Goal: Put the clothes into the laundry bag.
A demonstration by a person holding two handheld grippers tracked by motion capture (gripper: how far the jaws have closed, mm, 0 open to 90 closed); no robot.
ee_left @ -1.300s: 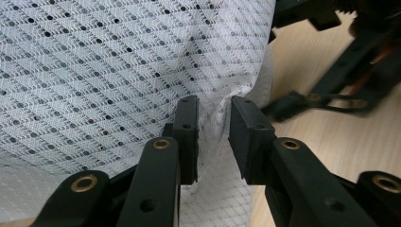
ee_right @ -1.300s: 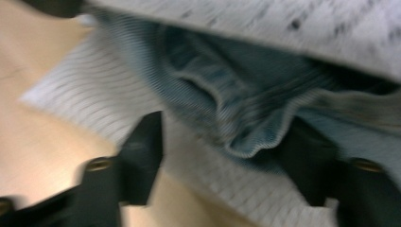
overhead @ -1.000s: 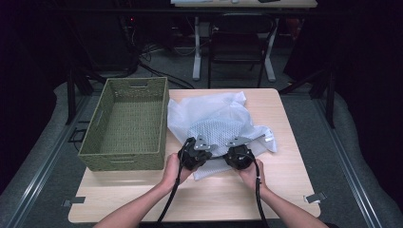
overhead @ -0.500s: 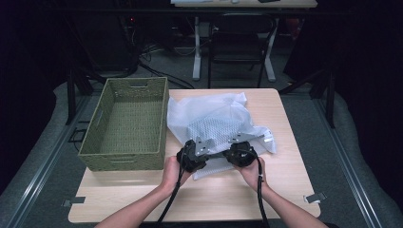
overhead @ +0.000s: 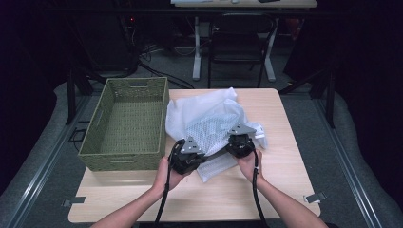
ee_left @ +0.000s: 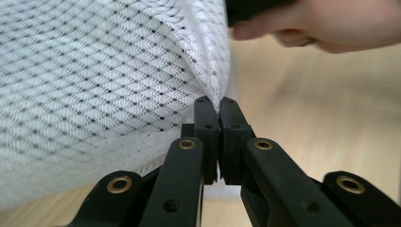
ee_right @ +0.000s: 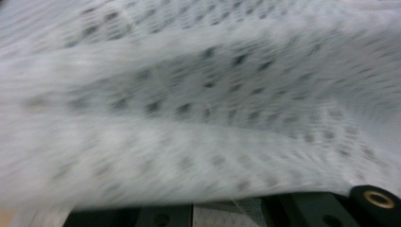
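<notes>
A white mesh cloth (overhead: 209,124) lies crumpled in the middle of the wooden table (overhead: 285,175). My left gripper (overhead: 204,156) is at its near edge. In the left gripper view the left gripper (ee_left: 215,101) is shut on a fold of the mesh cloth (ee_left: 104,85), and the other hand (ee_left: 326,23) shows beyond it. My right gripper (overhead: 234,148) is at the same near edge, a short way to the right. In the right gripper view the blurred mesh cloth (ee_right: 198,104) drapes over my right gripper (ee_right: 222,213) and hides its fingertips.
An empty green woven basket (overhead: 97,128) stands on the left side of the table, right beside the cloth. A black chair (overhead: 237,42) and a desk leg (overhead: 196,47) stand on the floor beyond the far edge. Bare wood lies near me and at the right.
The hands have drawn slightly apart: the left gripper came a little nearer and leftward, the right one moved a little farther away. The cloth's near edge shifted with them.
</notes>
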